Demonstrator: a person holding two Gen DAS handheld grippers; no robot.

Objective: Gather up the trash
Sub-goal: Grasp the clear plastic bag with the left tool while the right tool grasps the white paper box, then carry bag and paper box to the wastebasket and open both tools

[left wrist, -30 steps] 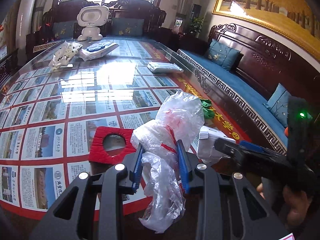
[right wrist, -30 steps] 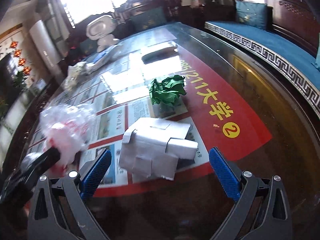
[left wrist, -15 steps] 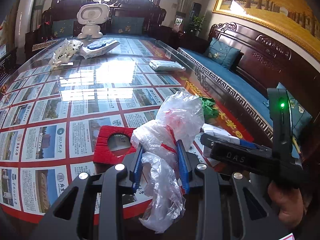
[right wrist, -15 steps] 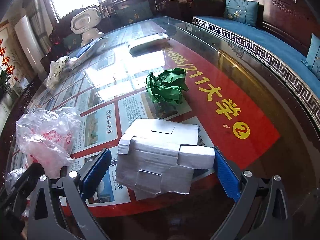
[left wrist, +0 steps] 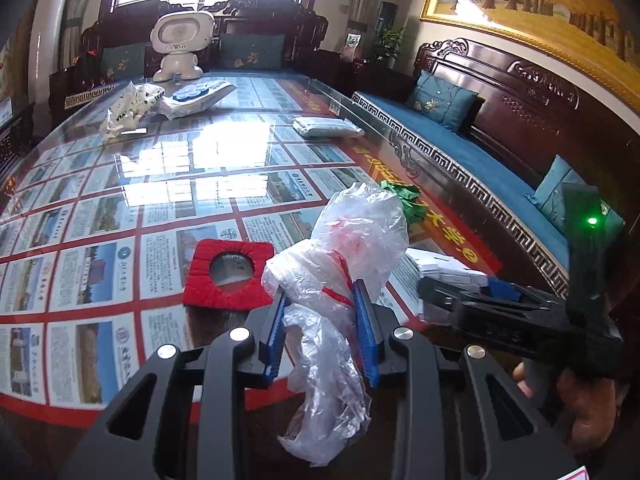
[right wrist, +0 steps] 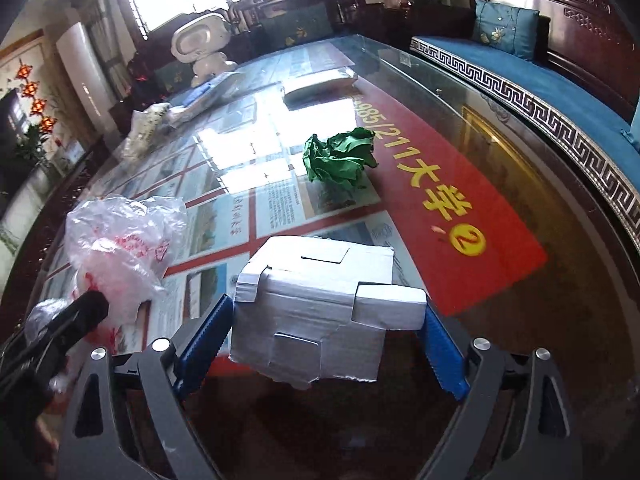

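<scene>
Left gripper is clamping the plastic bag above the table's near edge; right gripper is bracketing the flattened white carton, pads touching, grip uncertain. Next: squeeze and lift; green paper wad is waiting beyond

The left gripper has its jaws clamped on a plastic bag, held above the table. The right gripper has its jaws wide, their blue pads flanking a flattened carton.
</scene>
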